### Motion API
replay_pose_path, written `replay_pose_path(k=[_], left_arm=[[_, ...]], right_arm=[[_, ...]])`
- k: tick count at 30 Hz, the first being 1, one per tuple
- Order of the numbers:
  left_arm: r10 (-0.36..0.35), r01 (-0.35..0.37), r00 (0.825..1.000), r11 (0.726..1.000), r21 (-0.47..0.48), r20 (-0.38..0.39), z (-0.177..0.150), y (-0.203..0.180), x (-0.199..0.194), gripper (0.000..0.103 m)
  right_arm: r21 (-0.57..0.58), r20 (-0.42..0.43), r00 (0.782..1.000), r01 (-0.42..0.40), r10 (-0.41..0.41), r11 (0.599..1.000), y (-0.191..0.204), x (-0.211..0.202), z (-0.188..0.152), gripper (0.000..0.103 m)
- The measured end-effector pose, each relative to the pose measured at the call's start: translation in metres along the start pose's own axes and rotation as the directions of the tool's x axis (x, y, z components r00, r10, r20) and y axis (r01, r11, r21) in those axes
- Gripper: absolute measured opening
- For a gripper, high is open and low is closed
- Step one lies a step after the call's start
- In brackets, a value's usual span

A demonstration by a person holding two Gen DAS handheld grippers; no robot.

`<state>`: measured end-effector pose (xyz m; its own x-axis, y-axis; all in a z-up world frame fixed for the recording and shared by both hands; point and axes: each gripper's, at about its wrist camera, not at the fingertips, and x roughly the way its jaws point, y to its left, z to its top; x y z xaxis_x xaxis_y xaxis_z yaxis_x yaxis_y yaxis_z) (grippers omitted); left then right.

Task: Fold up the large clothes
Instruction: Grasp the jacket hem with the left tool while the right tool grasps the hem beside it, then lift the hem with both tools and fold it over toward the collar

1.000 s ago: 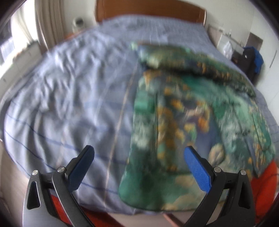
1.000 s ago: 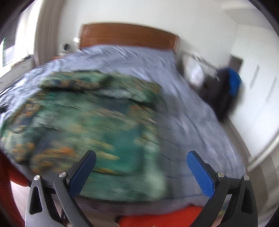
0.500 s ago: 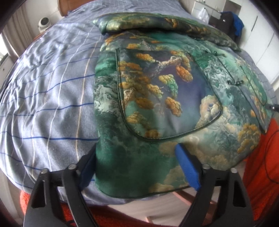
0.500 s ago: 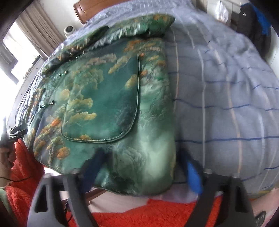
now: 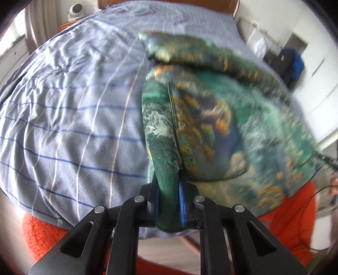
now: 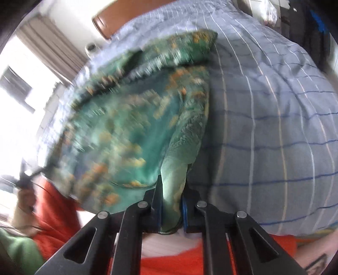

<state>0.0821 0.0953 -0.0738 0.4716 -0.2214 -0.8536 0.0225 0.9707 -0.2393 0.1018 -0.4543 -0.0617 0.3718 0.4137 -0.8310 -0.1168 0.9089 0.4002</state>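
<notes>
A green patterned jacket (image 5: 211, 118) with gold and orange tree motifs lies on a bed, its sleeves folded across the far end. My left gripper (image 5: 169, 203) is shut on the jacket's near left hem corner, the cloth bunched between the blue pads. In the right wrist view the same jacket (image 6: 118, 135) spreads to the left, blurred. My right gripper (image 6: 172, 207) is shut on the near right hem corner, a fold of green cloth pinched between its pads. Both hem corners are drawn up off the bed.
The bed carries a pale blue striped cover (image 5: 69, 118) with a wooden headboard (image 6: 118, 17) at the far end. A red rug (image 6: 190, 258) lies below the bed's near edge. A dark bag (image 5: 291, 63) stands by the far right wall. A hand (image 6: 25, 196) shows at left.
Both grippers came down to the jacket's near hem and went from wide open to shut on its two corners. The hem now lifts off the bed.
</notes>
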Motion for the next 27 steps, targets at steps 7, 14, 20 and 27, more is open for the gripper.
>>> replay_pose_path(k=[7, 14, 20, 27], left_arm=[[-0.132, 0.142, 0.983, 0.988, -0.068, 0.127, 0.046, 0.007, -0.032, 0.010], [-0.187, 0.214, 0.958, 0.971, -0.107, 0.219, 0.153, 0.012, -0.017, 0.010], [-0.094, 0.139, 0.960, 0.978, -0.156, 0.264, 0.278, 0.008, 0.043, 0.009], [0.025, 0.012, 0.989, 0.967, -0.254, 0.143, 0.377, 0.022, 0.144, 0.069]], right_arm=[[0.052, 0.150, 0.973, -0.183, 0.174, 0.982, 0.003, -0.029, 0.037, 0.013], [0.020, 0.287, 0.938, -0.210, 0.196, 0.978, 0.013, -0.031, 0.115, 0.013], [0.059, 0.365, 0.922, -0.165, 0.133, 0.984, 0.007, -0.001, 0.224, 0.012], [0.236, 0.340, 0.939, -0.034, -0.050, 0.971, -0.048, 0.093, 0.334, 0.023]])
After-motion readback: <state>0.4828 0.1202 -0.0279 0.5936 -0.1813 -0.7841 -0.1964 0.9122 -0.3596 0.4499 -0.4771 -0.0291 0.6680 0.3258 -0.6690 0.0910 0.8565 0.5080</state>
